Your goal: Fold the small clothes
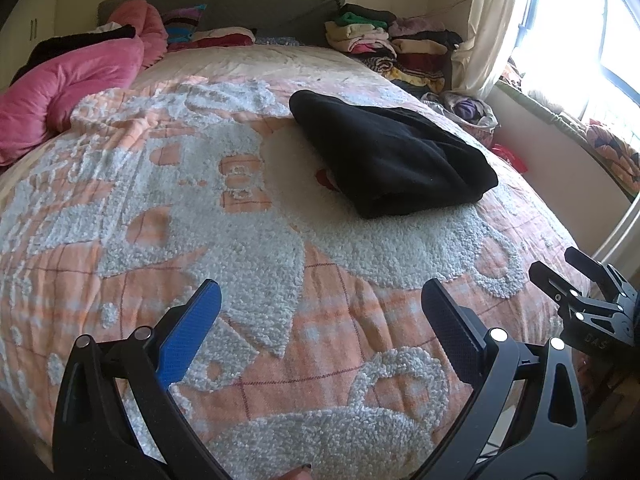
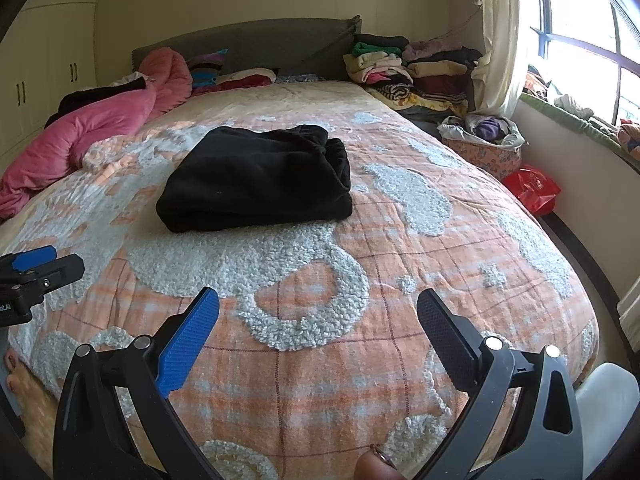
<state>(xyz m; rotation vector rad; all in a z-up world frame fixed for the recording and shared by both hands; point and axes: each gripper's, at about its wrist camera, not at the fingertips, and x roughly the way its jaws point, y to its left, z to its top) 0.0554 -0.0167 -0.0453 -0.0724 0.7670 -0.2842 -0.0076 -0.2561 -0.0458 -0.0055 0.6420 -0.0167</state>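
So the black garment sits folded mid-bed on the orange bedspread, well ahead of both tongs. Left gripper and right gripper are wide, empty. I'd square its edges gently, low.

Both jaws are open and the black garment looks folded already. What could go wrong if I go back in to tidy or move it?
1. The folded black garment is thick and layered; pinching one edge may lift only the top layer and undo the fold.
2. The tufted bedspread is soft and loopy; low jaws on the right gripper or left gripper could snag it and drag the garment.
3. In the left wrist view the garment lies towards the bed's window side; a push could send it off.
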